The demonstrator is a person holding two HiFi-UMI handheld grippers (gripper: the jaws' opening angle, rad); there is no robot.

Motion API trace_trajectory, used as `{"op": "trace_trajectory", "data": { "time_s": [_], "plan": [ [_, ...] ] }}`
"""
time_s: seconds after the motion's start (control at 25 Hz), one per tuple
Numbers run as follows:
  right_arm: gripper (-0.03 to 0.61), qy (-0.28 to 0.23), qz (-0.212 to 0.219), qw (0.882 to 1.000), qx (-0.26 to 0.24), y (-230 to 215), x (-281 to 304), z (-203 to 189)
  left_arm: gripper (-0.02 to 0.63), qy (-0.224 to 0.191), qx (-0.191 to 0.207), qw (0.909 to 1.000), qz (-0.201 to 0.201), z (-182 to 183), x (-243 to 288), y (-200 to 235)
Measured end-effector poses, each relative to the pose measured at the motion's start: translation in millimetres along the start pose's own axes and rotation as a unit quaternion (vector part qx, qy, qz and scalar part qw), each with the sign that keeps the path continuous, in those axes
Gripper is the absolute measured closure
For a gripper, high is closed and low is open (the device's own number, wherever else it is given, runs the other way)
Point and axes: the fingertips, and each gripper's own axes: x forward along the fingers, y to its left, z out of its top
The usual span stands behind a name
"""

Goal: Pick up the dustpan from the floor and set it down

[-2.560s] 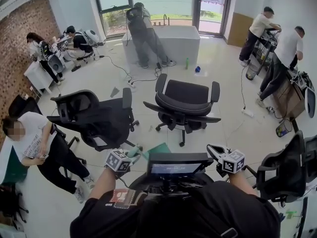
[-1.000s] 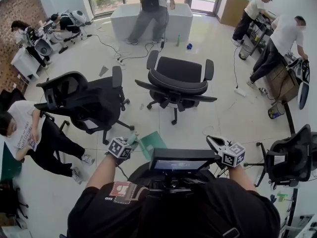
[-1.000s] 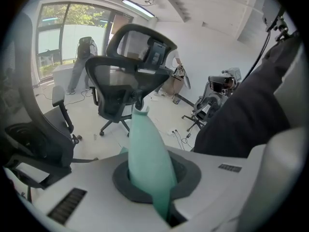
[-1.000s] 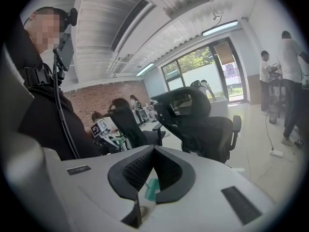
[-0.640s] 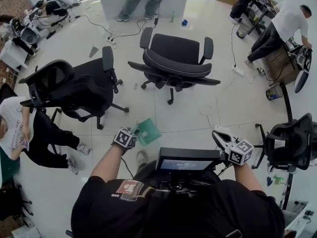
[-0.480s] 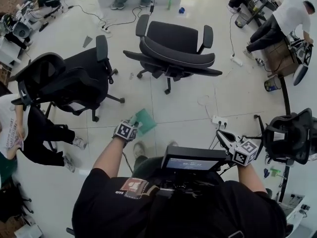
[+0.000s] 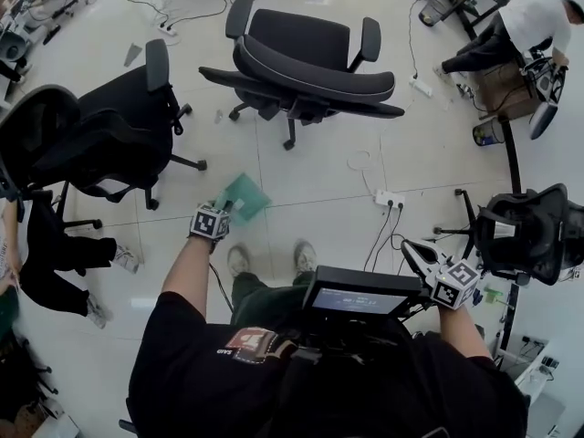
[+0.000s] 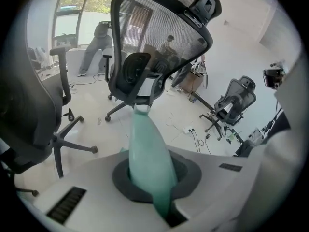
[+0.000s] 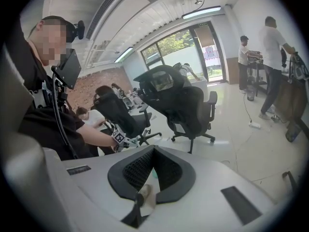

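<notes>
A green dustpan (image 7: 242, 196) hangs low over the white floor tiles, just ahead of my feet; whether it touches the floor I cannot tell. My left gripper (image 7: 222, 213) is shut on its handle. In the left gripper view the green handle (image 8: 142, 129) runs straight out between the dark pads of the left gripper (image 8: 152, 164). My right gripper (image 7: 412, 254) hangs at the right, beside my hip, away from the dustpan. In the right gripper view the right gripper (image 9: 152, 151) has its pads meeting at the tips with nothing held.
A black office chair (image 7: 301, 57) stands ahead, another (image 7: 100, 144) to the left, a third (image 7: 529, 235) at the right. A white power strip (image 7: 391, 199) with cables lies on the floor right of the dustpan. A seated person (image 7: 55, 245) is at far left.
My left gripper has come down toward the floor with the dustpan still in it. The right gripper has sunk a little. The head view now looks more steeply down, showing my feet.
</notes>
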Motion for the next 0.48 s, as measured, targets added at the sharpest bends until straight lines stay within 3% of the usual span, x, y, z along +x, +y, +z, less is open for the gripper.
{"op": "trace_trajectory", "data": {
  "time_s": [0.16, 0.24, 0.4, 0.48],
  "plan": [
    [0.569, -0.008, 0.003, 1.000, 0.000, -0.2, 1.8, 9.0, 0.560, 0.030, -0.036, 0.9982, 0.038, -10.5, -9.5, 26.7],
    [0.569, -0.010, 0.006, 1.000, -0.002, 2.2, -0.1, 16.0, 0.497, 0.056, -0.046, 0.9964, 0.044, -24.7, -16.6, 26.0],
    [0.569, -0.018, 0.010, 1.000, -0.004, 4.1, -7.6, 29.1, 0.303, 0.087, -0.065, 0.9933, 0.038, -45.7, -29.1, 8.6],
    [0.569, -0.024, 0.012, 1.000, -0.005, 5.4, -7.9, 34.7, 0.259, 0.092, -0.069, 0.9925, 0.043, -50.9, -36.0, 6.3]
  ]
}}
